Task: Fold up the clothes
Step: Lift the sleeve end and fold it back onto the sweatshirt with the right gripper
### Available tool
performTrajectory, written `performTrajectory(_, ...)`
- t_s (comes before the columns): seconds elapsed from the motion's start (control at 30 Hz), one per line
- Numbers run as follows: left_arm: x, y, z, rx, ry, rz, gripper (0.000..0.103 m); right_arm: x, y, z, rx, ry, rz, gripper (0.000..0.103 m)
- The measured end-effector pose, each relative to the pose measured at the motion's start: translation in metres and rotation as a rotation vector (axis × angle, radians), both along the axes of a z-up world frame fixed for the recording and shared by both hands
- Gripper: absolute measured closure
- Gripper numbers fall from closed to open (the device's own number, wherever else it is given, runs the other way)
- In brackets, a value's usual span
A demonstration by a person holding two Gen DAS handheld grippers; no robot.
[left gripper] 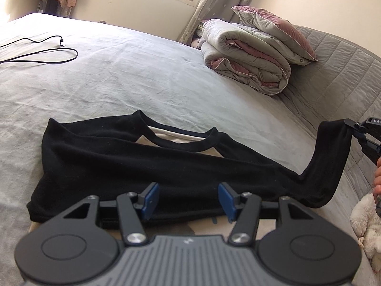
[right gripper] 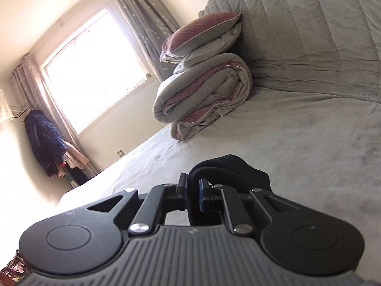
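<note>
A black long-sleeved top (left gripper: 133,162) with a cream inner lining at the neck lies flat on the grey bed (left gripper: 119,83). My left gripper (left gripper: 189,199) is open, its blue pads hovering over the near edge of the top. My right gripper (left gripper: 350,125) is shut on the end of the right sleeve (left gripper: 331,157) and holds it lifted off the bed at the right. In the right wrist view the gripper (right gripper: 193,190) pinches the black sleeve fabric (right gripper: 228,166), which bunches over the fingers.
A rolled grey-and-pink duvet (left gripper: 247,59) with a pillow (left gripper: 273,28) on top lies at the far right of the bed. A black cable (left gripper: 42,52) lies at the far left. A white plush toy (left gripper: 366,224) sits at the right edge.
</note>
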State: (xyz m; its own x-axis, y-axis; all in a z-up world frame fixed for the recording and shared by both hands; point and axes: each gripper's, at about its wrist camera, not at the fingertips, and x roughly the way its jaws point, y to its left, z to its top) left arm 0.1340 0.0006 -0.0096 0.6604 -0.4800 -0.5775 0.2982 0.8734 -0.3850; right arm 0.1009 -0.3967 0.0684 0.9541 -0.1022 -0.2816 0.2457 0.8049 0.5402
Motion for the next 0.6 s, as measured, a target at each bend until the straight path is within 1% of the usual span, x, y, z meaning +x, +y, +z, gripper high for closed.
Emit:
performTrajectory(0.2,0.005,0.032,0.001,-0.08,0.026,0.05,0.046,0.029,0.056,0.015,-0.041,-0.042,0.124,0.091)
performTrajectory(0.37,0.009,0.058,-0.003,-0.156,0.055,0.094,0.046,0.049,0.114,0.012,-0.079,-0.061,0.258,0.091)
performTrajectory(0.47,0.012,0.069,-0.007,-0.205,0.077,0.11,0.046,0.057,0.147,0.001,-0.099,-0.049,0.34,0.091)
performTrajectory(0.6,0.015,0.079,-0.015,-0.272,0.109,0.117,0.046,0.062,0.182,-0.025,-0.124,-0.003,0.438,0.091)
